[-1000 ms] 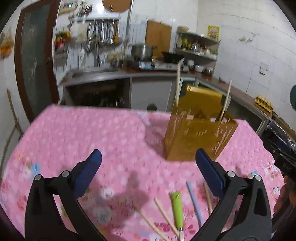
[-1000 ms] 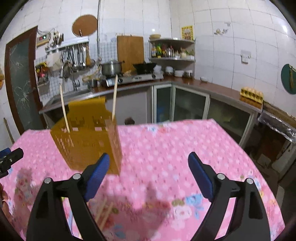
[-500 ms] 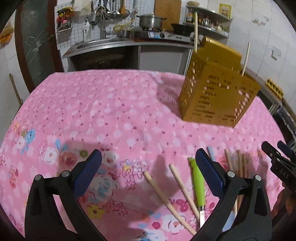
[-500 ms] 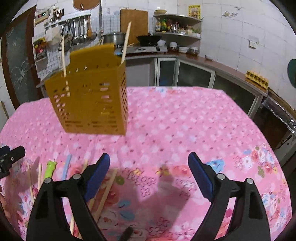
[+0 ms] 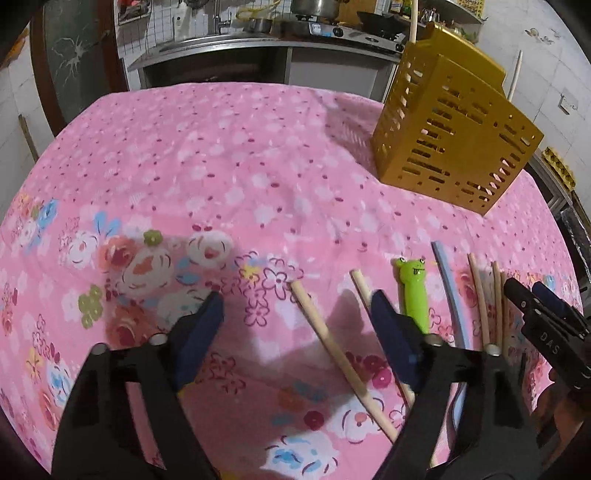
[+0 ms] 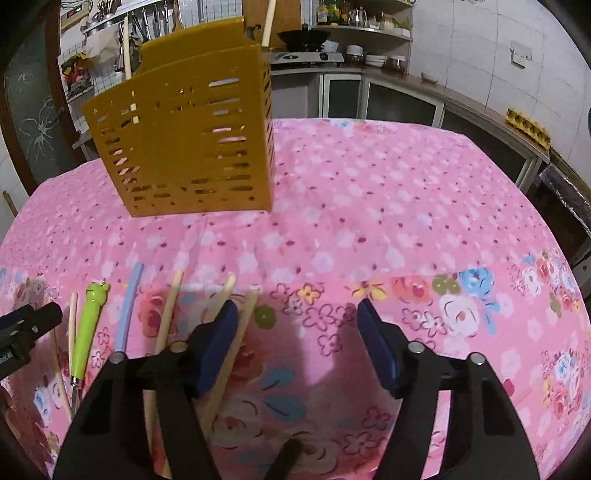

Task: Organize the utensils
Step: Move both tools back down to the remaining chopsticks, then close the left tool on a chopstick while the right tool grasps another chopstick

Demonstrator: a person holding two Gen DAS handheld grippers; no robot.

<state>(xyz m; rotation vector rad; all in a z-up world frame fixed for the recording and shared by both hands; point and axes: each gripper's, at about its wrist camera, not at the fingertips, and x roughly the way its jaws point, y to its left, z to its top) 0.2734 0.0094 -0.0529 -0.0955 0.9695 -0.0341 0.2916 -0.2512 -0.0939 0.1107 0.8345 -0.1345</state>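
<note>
A yellow slotted utensil holder (image 5: 450, 125) stands on the pink floral tablecloth with two chopsticks sticking up from it; it also shows in the right wrist view (image 6: 188, 140). My left gripper (image 5: 297, 314) is open and empty, low over a wooden chopstick (image 5: 332, 347) that lies between its fingers. A green frog-handled utensil (image 5: 413, 291), a blue stick (image 5: 450, 291) and several more chopsticks (image 5: 484, 302) lie to its right. My right gripper (image 6: 295, 321) is open and empty, with wooden chopsticks (image 6: 236, 332) by its left finger. The frog utensil (image 6: 86, 328) and blue stick (image 6: 127, 306) lie further left.
The table's far edge faces a kitchen counter with a sink and stove (image 5: 314, 29). The right side of the tablecloth (image 6: 424, 221) holds no objects. The other gripper's tip shows at the right edge of the left view (image 5: 543, 321) and the left edge of the right view (image 6: 26, 325).
Both grippers have come down and forward toward the utensils on the cloth. Both stay open. The holder now looks closer and higher in both views.
</note>
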